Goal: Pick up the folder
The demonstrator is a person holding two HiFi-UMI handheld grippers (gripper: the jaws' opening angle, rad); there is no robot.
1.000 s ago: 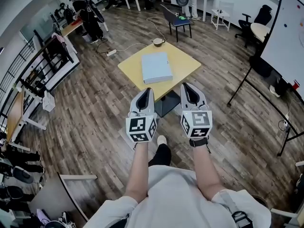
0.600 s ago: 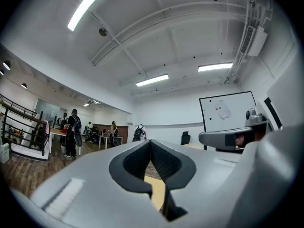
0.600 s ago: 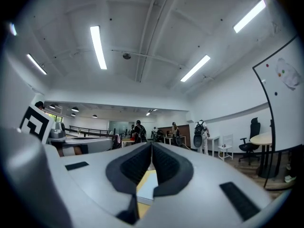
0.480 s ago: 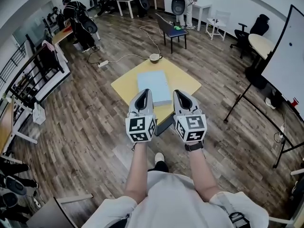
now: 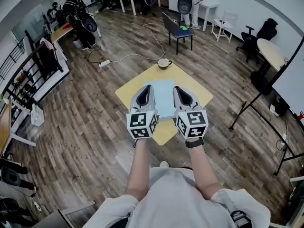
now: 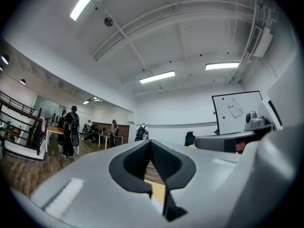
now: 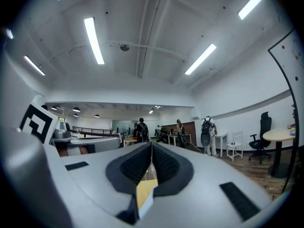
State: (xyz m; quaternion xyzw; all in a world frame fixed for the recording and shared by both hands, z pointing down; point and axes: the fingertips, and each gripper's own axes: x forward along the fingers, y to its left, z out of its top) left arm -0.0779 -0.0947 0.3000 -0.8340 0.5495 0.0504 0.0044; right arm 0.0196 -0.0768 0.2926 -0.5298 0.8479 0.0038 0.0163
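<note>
A light blue folder (image 5: 164, 99) lies flat on a small yellow square table (image 5: 127, 93). In the head view both grippers are held level over the table's near half, side by side. My left gripper (image 5: 147, 88) hovers over the folder's left edge and my right gripper (image 5: 178, 89) over its right edge. Each has its jaws shut with nothing between them. In the left gripper view the shut left gripper (image 6: 150, 142) points across the room, with a strip of yellow table (image 6: 158, 192) below it. The right gripper (image 7: 152, 144) shows the same, with the table (image 7: 144, 188) beneath.
A cup (image 5: 164, 63) stands at the table's far corner. Beyond it are a dark chair (image 5: 178, 25) and a cable with a power strip (image 5: 105, 63) on the wood floor. A whiteboard stand (image 5: 247, 109) and a round table (image 5: 271, 50) are on the right, a rack (image 5: 38, 65) on the left, people at the back.
The person has walked up to the table. Both shut grippers, earlier short of its near edge, now hang over the table on either side of the folder.
</note>
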